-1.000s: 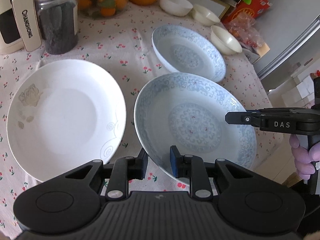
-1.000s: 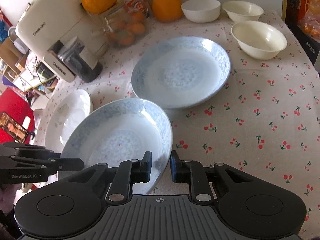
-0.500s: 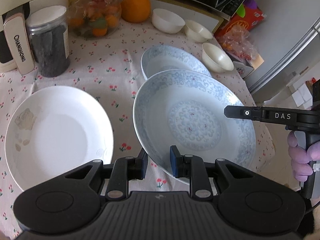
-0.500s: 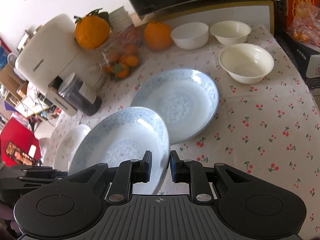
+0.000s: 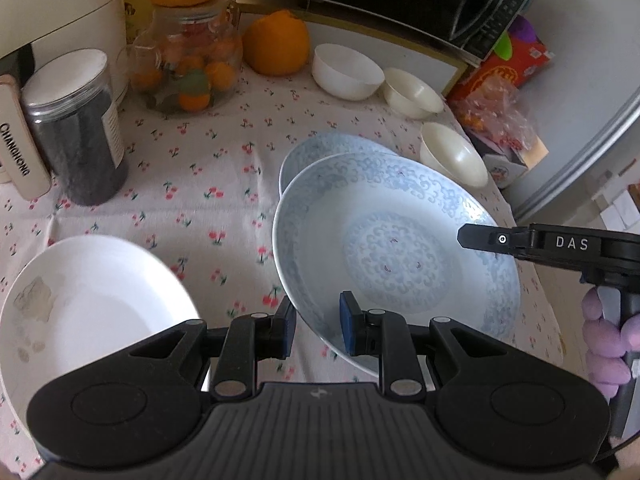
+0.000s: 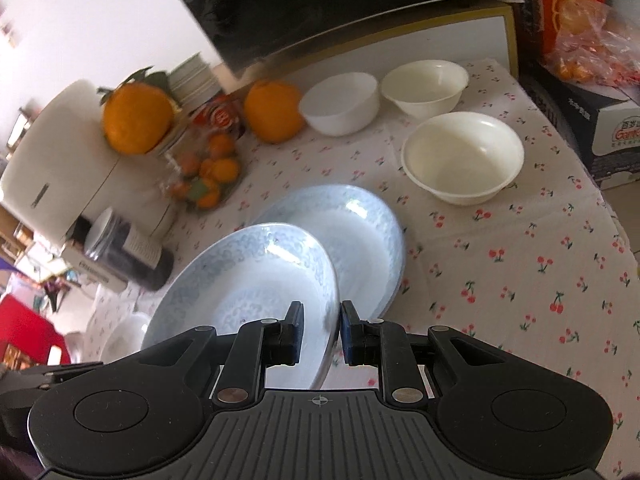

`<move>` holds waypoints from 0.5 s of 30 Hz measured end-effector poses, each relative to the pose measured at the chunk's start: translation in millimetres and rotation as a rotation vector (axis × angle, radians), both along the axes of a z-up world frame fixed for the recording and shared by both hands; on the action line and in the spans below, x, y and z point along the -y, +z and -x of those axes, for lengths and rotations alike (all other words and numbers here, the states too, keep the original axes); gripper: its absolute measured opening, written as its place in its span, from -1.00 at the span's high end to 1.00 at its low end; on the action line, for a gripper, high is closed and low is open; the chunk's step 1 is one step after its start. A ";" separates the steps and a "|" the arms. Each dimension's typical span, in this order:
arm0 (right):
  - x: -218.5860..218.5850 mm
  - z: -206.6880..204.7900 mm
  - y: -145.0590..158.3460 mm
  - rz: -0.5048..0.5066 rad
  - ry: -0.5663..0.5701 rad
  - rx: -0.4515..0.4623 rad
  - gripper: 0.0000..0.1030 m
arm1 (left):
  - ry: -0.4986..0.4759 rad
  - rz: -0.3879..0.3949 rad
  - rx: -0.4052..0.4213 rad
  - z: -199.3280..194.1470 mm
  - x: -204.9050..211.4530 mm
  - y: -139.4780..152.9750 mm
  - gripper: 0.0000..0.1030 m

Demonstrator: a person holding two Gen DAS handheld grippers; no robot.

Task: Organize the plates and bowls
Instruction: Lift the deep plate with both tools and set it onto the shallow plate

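We hold the blue patterned plate (image 5: pixel 394 248) between us, its near-left rim in our left gripper (image 5: pixel 318 330) and its right rim in our right gripper (image 6: pixel 320 334). Both sets of fingers stand nearly closed, pinching that rim. It hangs tilted just above the second blue plate (image 6: pixel 360 240) on the tablecloth (image 6: pixel 520 264).

A blue-patterned plate (image 5: pixel 396 256) is held tilted above the worktop, its near rim pinched on two sides. It partly covers a second blue plate (image 6: pixel 360 236) lying flat on the cloth behind it. A plain white plate (image 5: pixel 92 304) lies well to the left. Three bowls stand upright at the back: one white bowl (image 5: pixel 346 72) and two cream bowls (image 6: pixel 462 158), (image 6: pixel 426 86).
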State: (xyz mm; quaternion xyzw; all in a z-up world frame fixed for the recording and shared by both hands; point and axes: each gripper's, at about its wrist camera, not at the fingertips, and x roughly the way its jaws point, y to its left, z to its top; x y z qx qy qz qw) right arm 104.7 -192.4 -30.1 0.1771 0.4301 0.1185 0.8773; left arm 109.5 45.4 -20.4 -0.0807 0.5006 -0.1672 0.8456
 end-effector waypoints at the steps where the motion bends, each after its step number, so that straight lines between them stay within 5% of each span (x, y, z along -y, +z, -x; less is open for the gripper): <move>1: 1.8 -3.6 -1.0 -0.001 -0.010 -0.002 0.62 | 0.006 -0.002 0.002 -4.0 2.4 -1.3 0.60; 15: 10.1 -36.6 -22.3 0.014 -0.098 -0.021 0.62 | 0.062 -0.077 0.050 -37.5 25.2 -17.3 0.60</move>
